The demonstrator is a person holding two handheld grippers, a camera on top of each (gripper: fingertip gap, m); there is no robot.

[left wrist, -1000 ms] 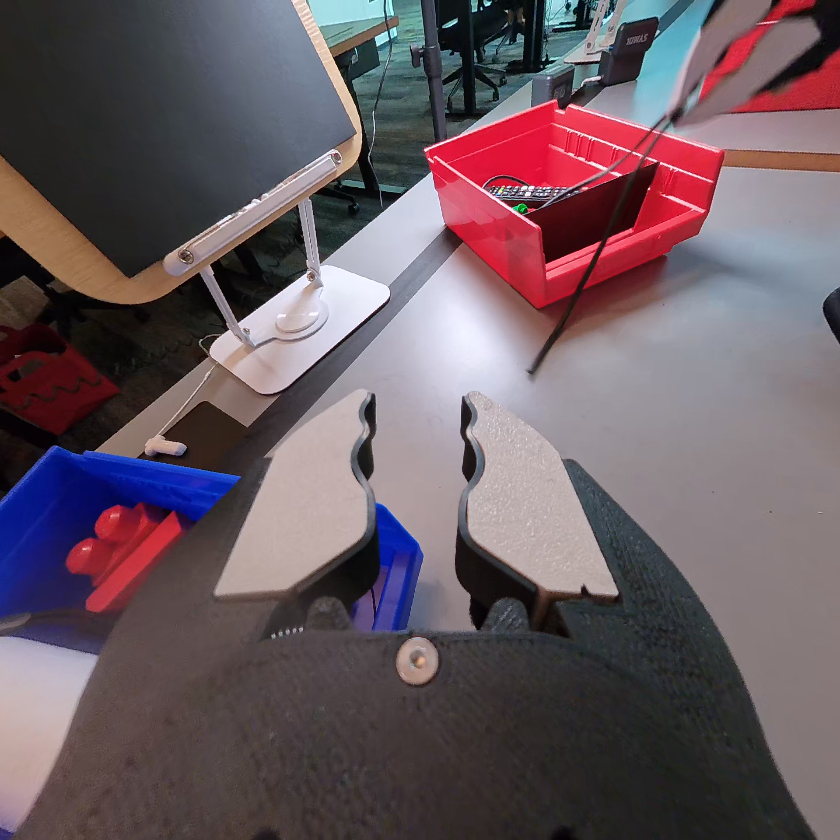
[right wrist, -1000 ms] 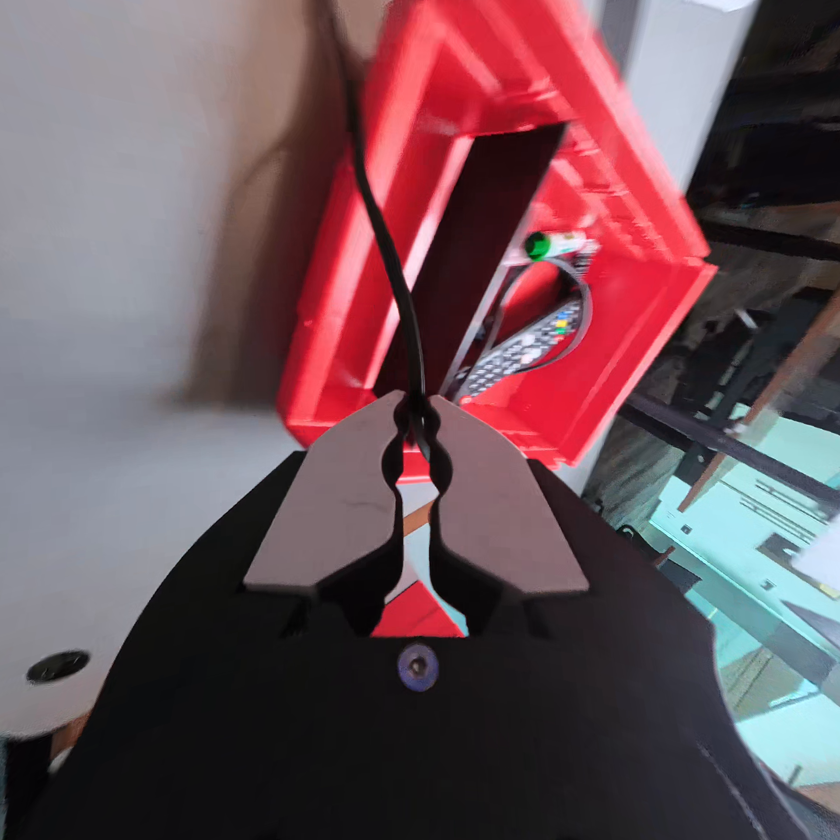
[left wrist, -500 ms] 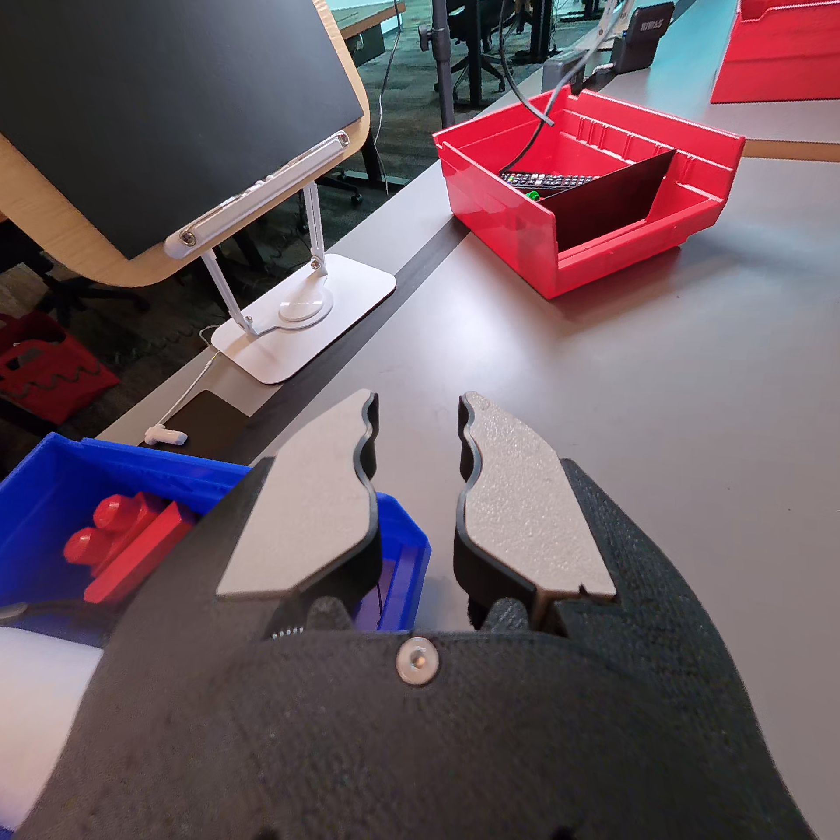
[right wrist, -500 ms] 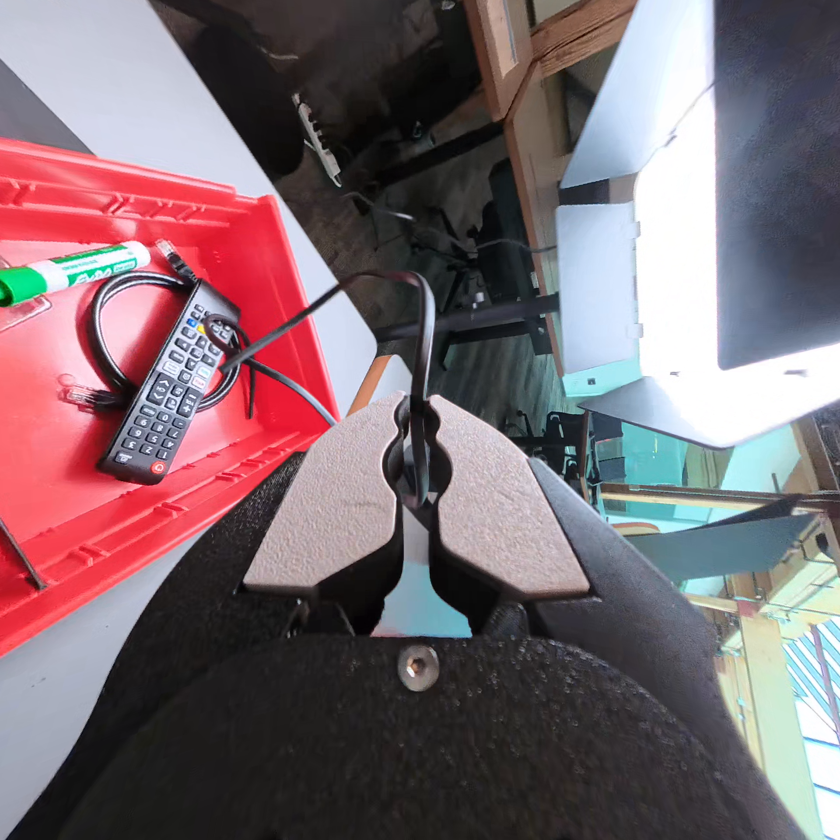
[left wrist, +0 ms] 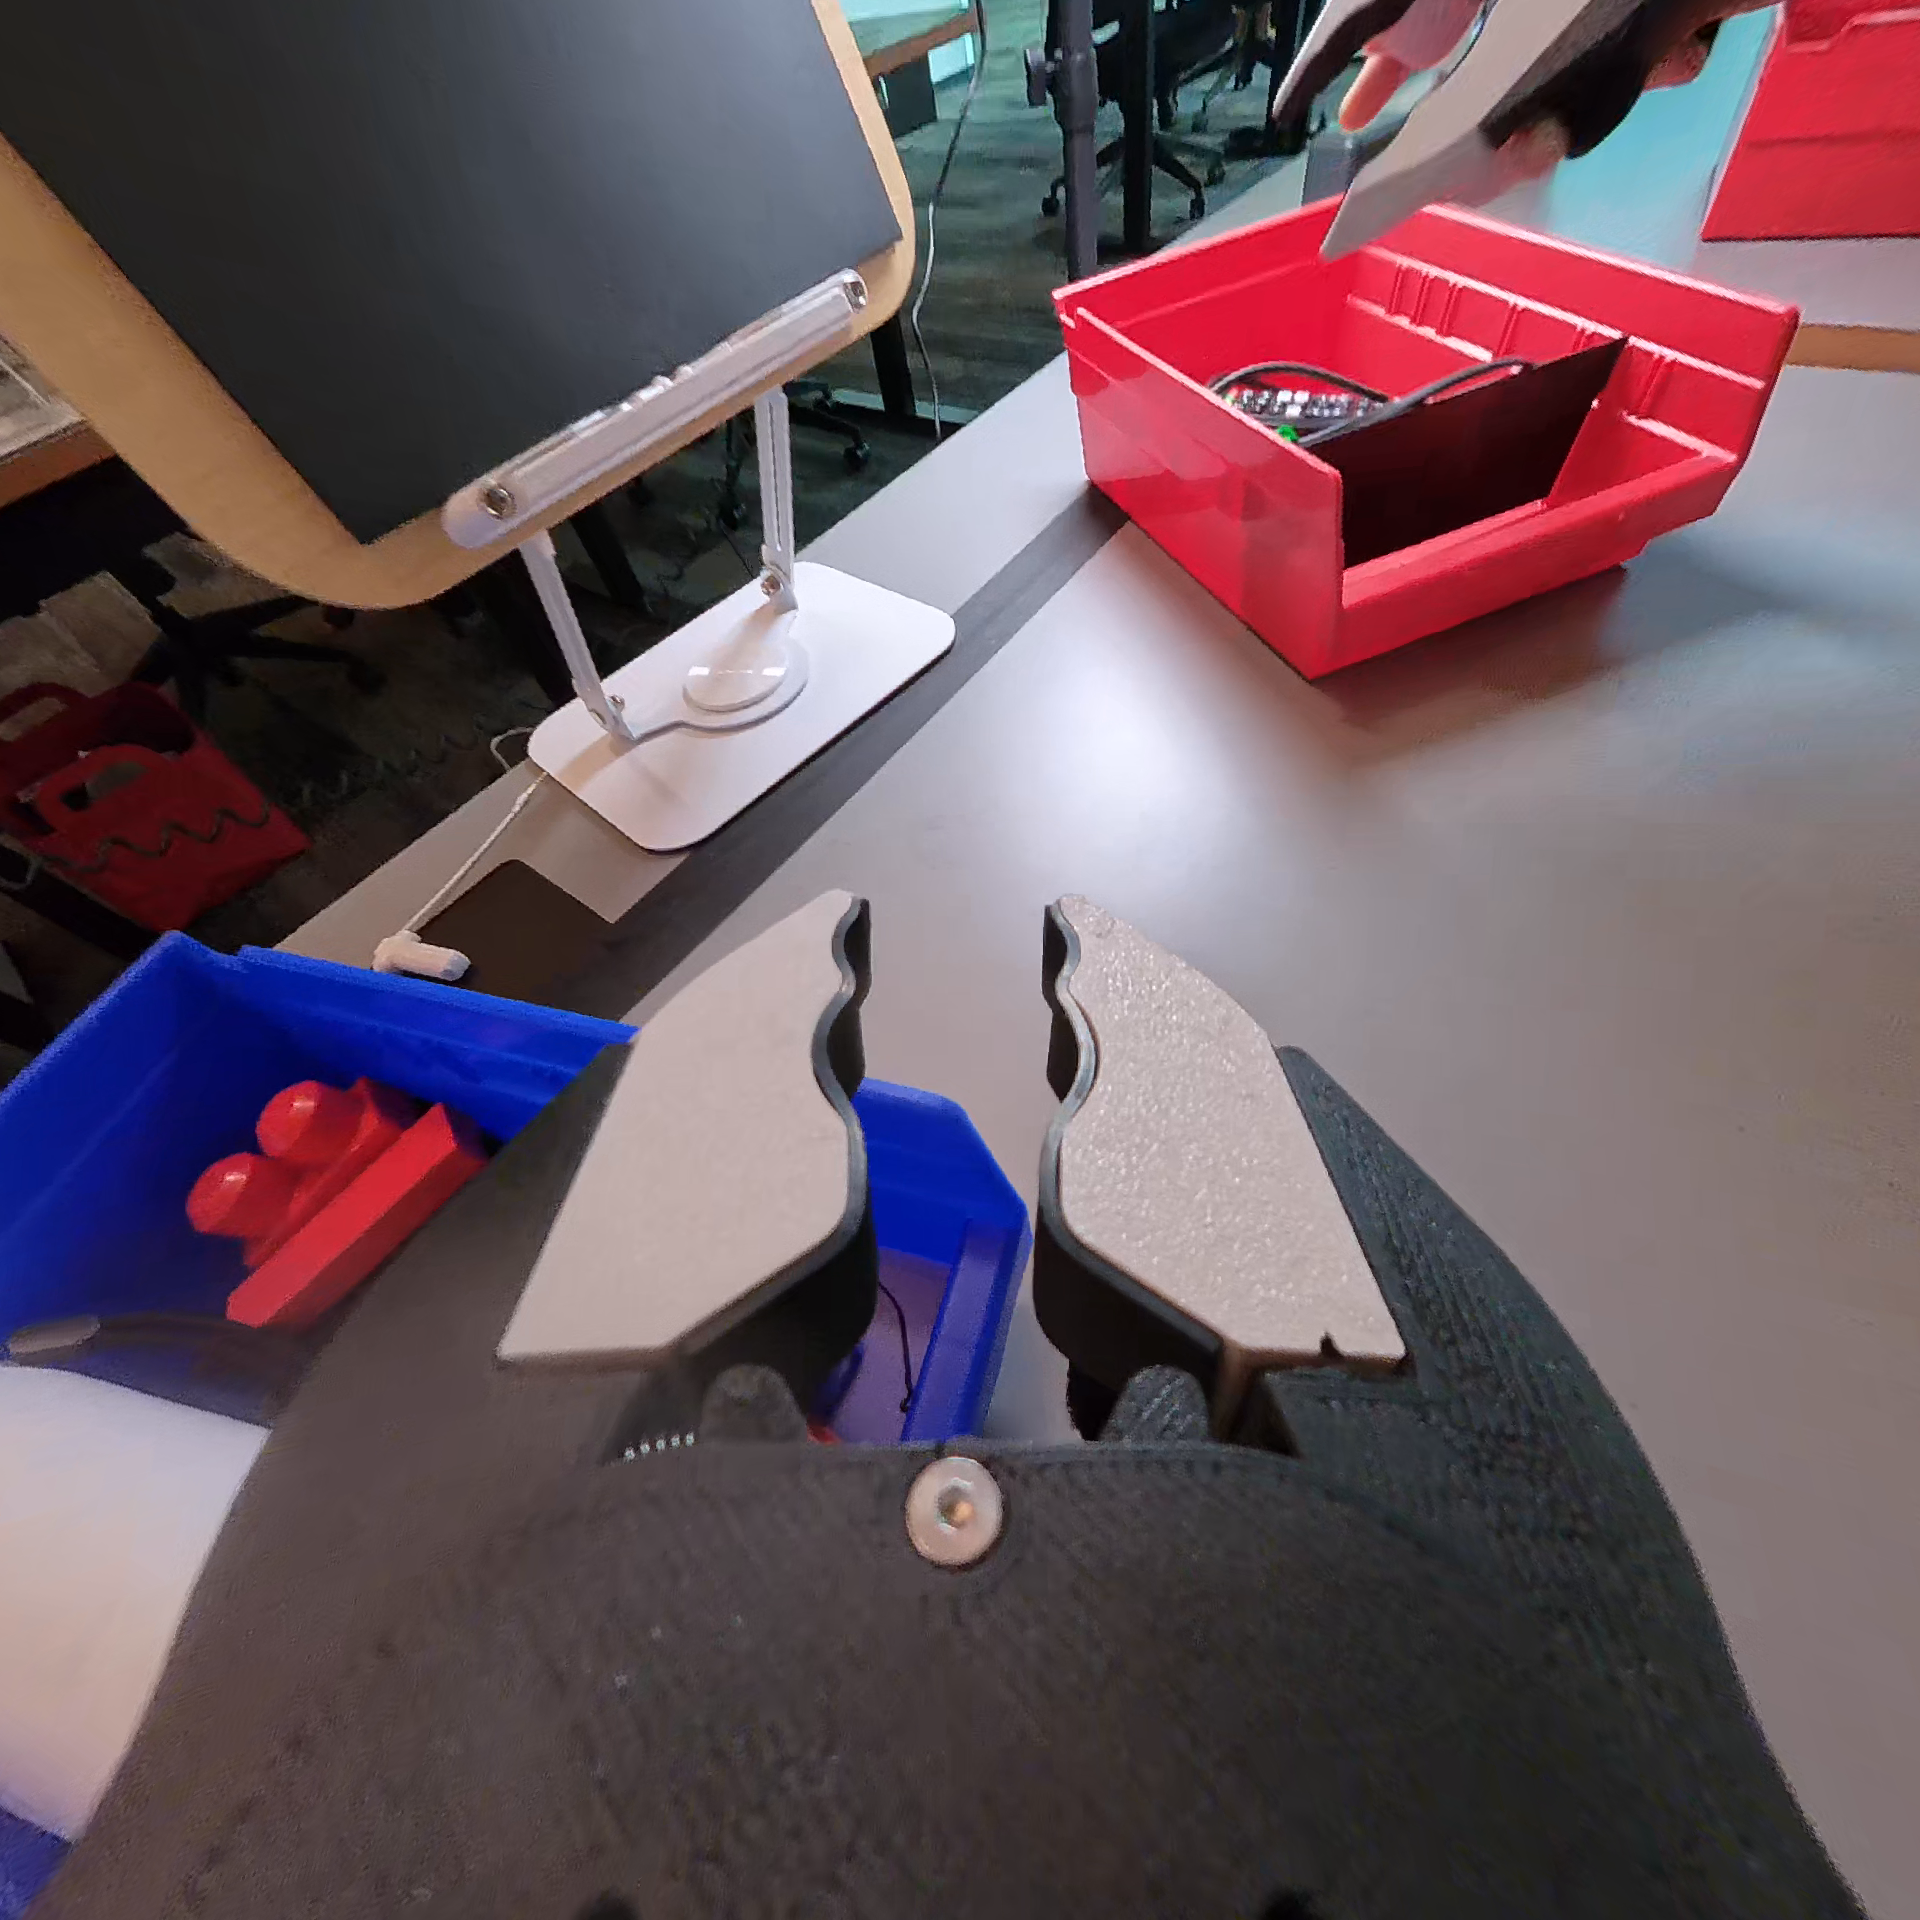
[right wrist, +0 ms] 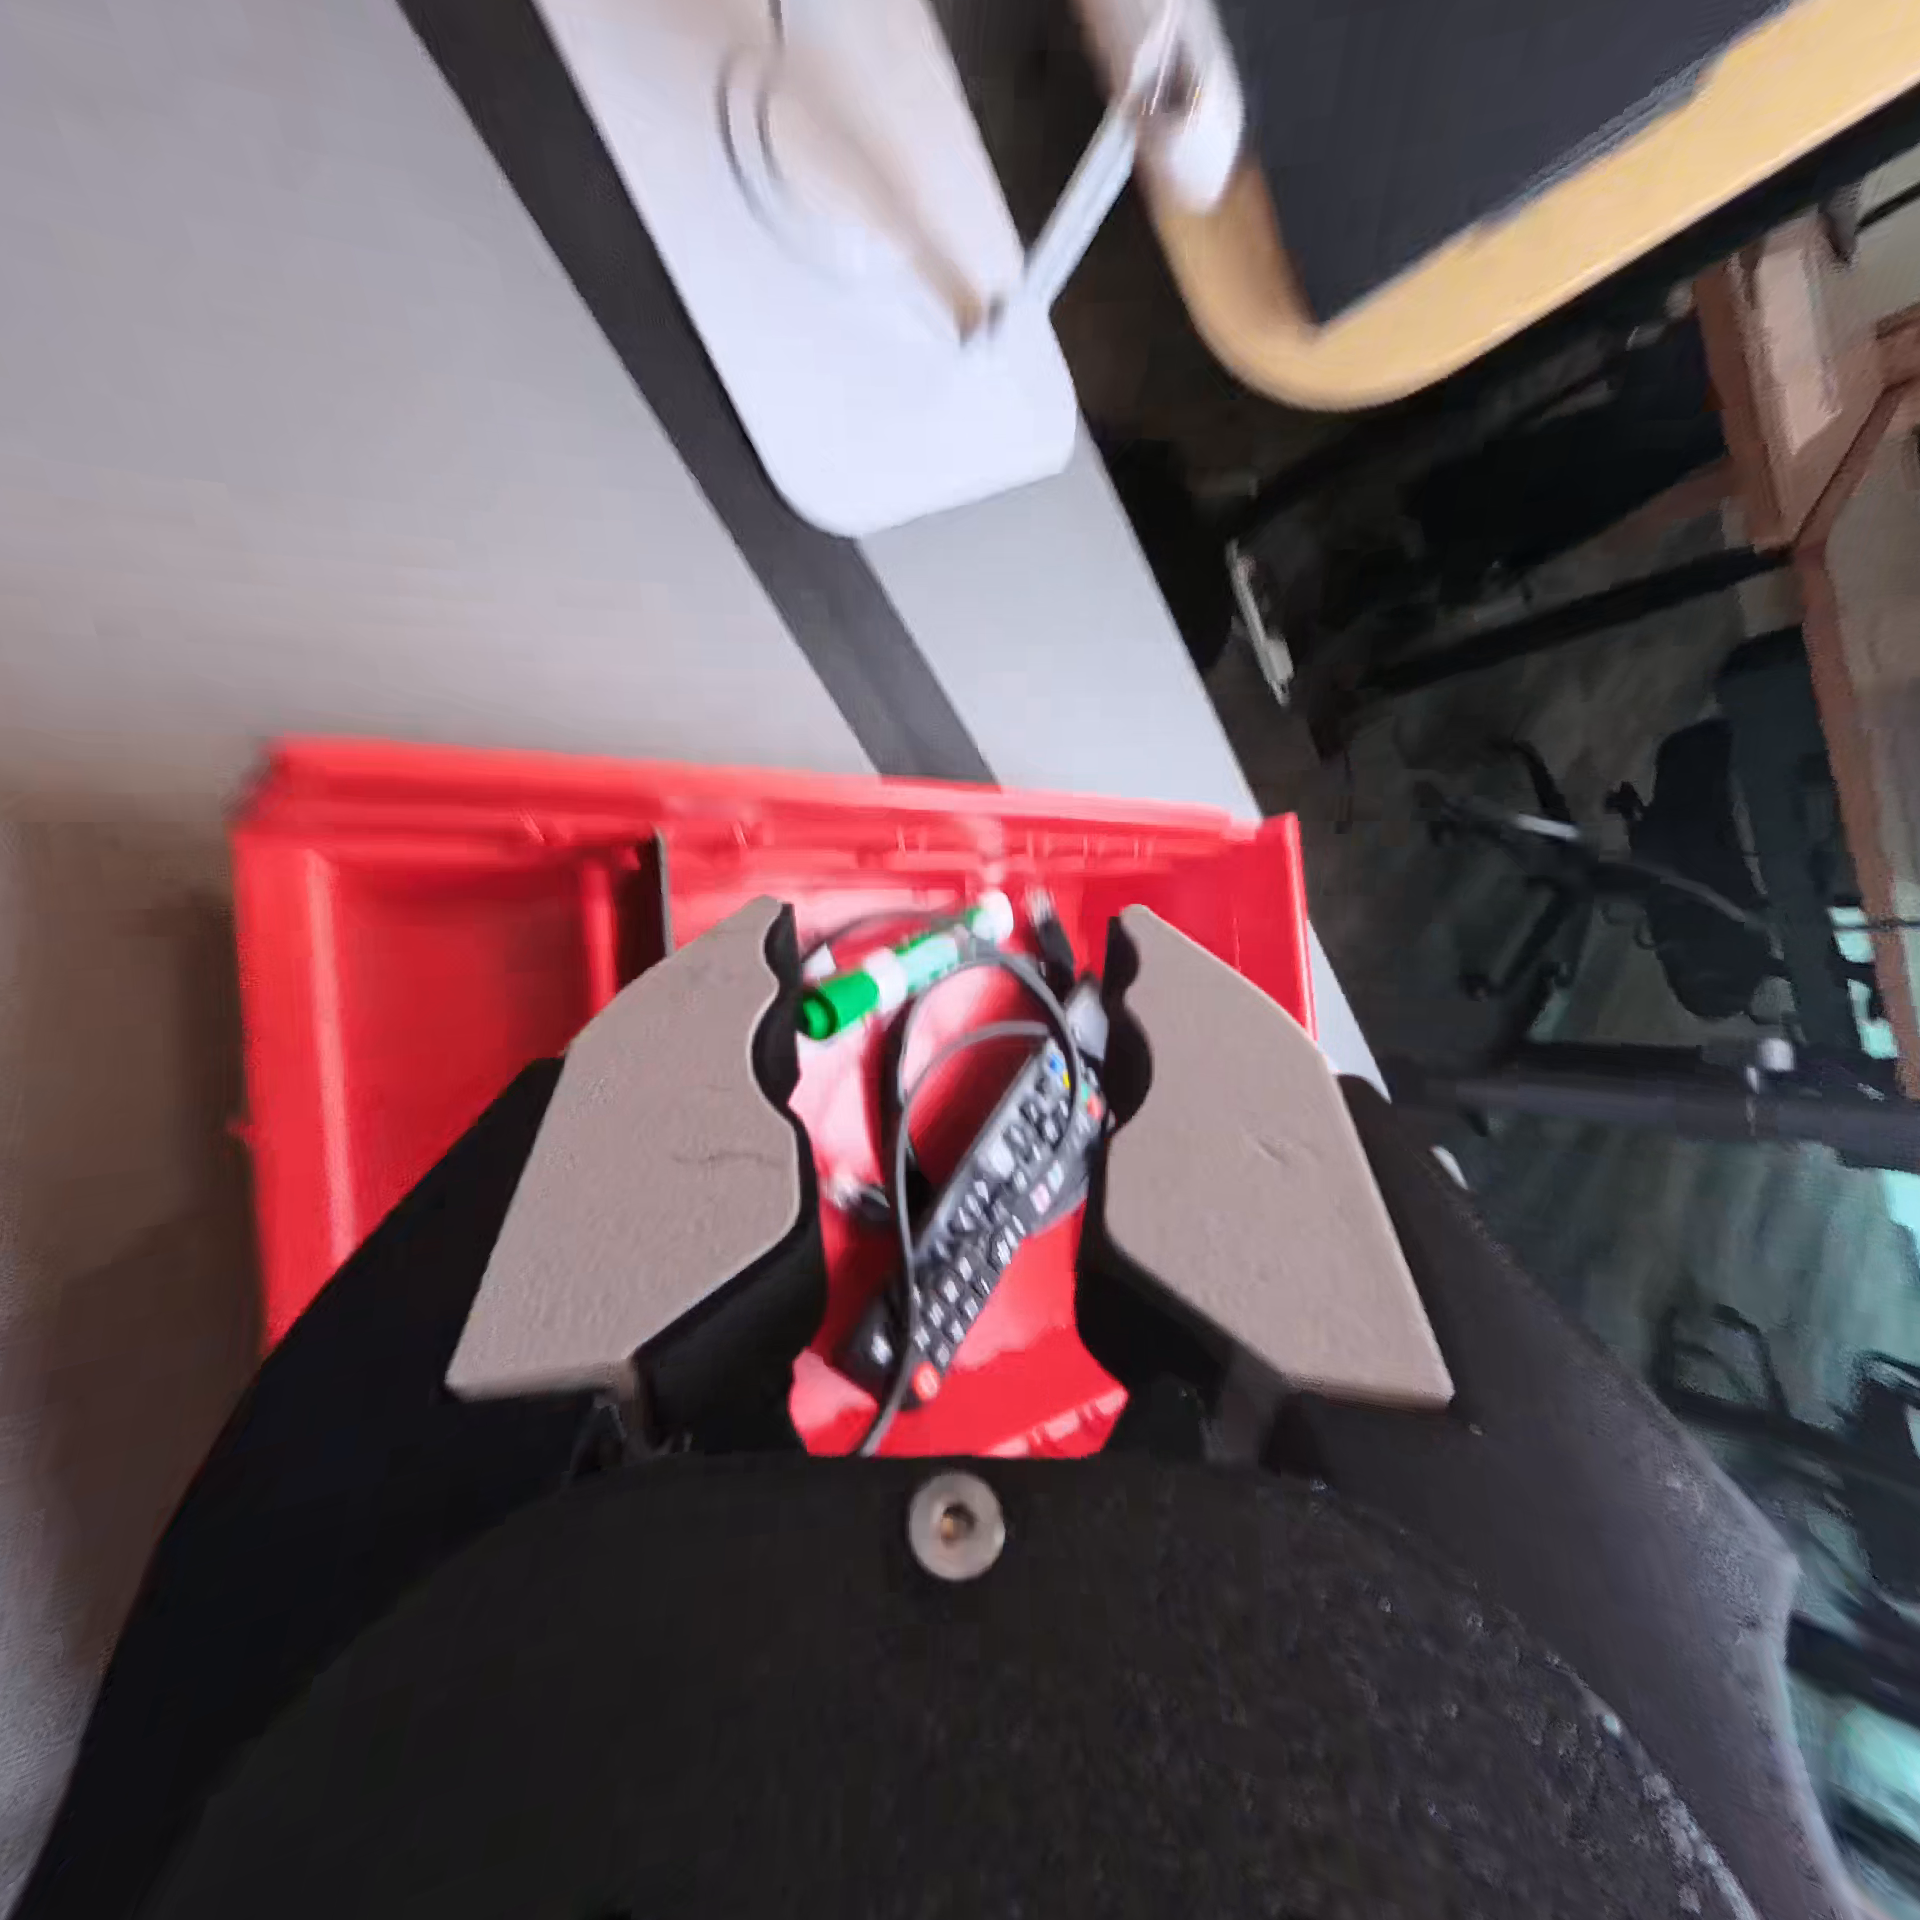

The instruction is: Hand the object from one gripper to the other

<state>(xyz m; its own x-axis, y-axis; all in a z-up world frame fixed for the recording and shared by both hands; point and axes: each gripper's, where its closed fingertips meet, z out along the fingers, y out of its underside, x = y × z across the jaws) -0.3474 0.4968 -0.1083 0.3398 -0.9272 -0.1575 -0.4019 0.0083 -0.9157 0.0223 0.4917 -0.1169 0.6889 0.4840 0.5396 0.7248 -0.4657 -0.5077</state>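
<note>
A thin black cable (right wrist: 902,1091) lies loose in the red bin (right wrist: 727,800), looped over a black remote (right wrist: 1008,1174) beside a green marker (right wrist: 883,982). My right gripper (right wrist: 951,920) hovers over that compartment, open and empty. In the left wrist view the cable (left wrist: 1283,372) shows as a dark loop in the red bin (left wrist: 1195,488), and one of the right gripper's fingers (left wrist: 1444,166) hangs above the bin's far rim. My left gripper (left wrist: 954,920) is open and empty, low over the grey table (left wrist: 1455,935), far from the red bin.
A black divider (left wrist: 1455,468) splits the red bin. A blue bin (left wrist: 312,1039) with a red block (left wrist: 332,1195) sits under my left gripper's left side. A tilted dark board on a white stand (left wrist: 748,696) stands at the table's left edge. The tips of one gripper are about 40 cm away from the tips of the other. It is some 11 cm from my right tips to the green marker (right wrist: 883,982). The black remote (right wrist: 1008,1174) is closer to my right gripper, around 15 cm from its tips; the left tips are 50 cm off. The left camera catches it too, in the left wrist view (left wrist: 1300,407).
My right gripper swung round over the red bin, opened and let go of the black cable, which now lies in the bin. My left gripper has stayed open, almost still.
</note>
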